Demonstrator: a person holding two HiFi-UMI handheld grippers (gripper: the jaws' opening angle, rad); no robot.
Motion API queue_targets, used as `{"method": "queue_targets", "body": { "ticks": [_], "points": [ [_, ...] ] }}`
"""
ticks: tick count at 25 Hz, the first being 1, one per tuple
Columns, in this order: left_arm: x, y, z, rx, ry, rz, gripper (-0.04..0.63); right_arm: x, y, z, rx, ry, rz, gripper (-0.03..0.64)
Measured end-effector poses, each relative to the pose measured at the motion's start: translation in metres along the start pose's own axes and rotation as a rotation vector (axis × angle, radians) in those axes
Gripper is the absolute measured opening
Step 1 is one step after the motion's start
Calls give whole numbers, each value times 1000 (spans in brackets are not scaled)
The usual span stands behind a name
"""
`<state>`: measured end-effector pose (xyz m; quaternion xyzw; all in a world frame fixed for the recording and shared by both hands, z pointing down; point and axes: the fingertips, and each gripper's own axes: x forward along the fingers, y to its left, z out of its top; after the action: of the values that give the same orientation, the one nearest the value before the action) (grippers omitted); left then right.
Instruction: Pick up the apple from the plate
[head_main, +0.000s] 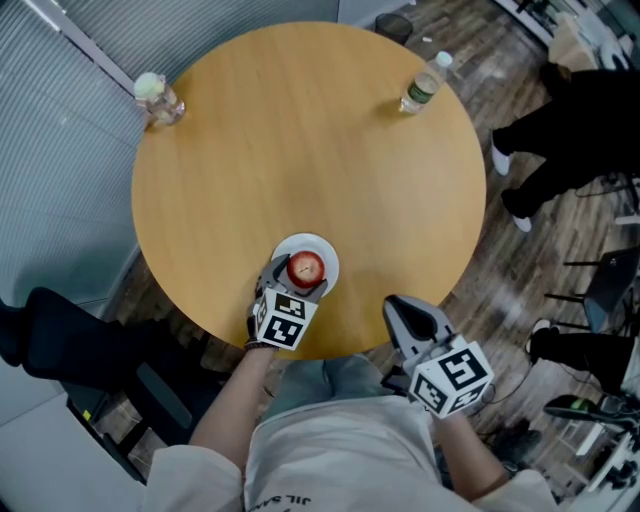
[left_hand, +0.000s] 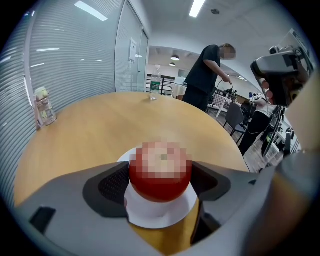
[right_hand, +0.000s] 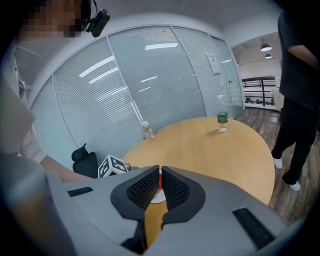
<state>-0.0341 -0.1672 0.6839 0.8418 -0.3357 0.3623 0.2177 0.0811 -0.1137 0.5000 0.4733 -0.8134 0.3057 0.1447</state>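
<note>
The person's left forearm reaches forward from the body and holds the left gripper (head_main: 300, 280) low over the near side of the plate (head_main: 327, 252). The left gripper view shows its jaws spread to the width of the apple (left_hand: 160, 172), with a ribbed pad (left_hand: 112, 185) against each side of the fruit. The red apple rests in the middle of the white plate. The plate lies on the round wooden table (head_main: 300, 150), close to the rim nearest the person.

The right gripper (head_main: 412, 318) is held to the right of the plate and well apart from it, just off the table's edge, pointing forward. Its jaws are closed to a thin slit with nothing between them. Through that slit the right gripper view catches a sliver of white plate and red apple.

Far beyond the plate, a water bottle (head_main: 424, 84) stands at the right rim and a small clear jar (head_main: 158, 98) at the left rim. A black chair (head_main: 70, 345) sits left of the plate, off the table.

The head view shows only the dark legs and white shoes of a standing person (head_main: 560, 130) to the plate's far right. The left gripper view shows this person upright beyond the table, along with a glass wall with blinds (left_hand: 75, 55).
</note>
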Motion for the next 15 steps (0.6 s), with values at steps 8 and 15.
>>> {"method": "queue_targets", "body": {
  "ticks": [8,15],
  "points": [
    [-6,0,8,1,-23,-1,383,1,1,6,-8,-18,7,35],
    [-32,-8,25,-11,-72,2,383,0,8,13,-31,-40,20,35]
  ]
}}
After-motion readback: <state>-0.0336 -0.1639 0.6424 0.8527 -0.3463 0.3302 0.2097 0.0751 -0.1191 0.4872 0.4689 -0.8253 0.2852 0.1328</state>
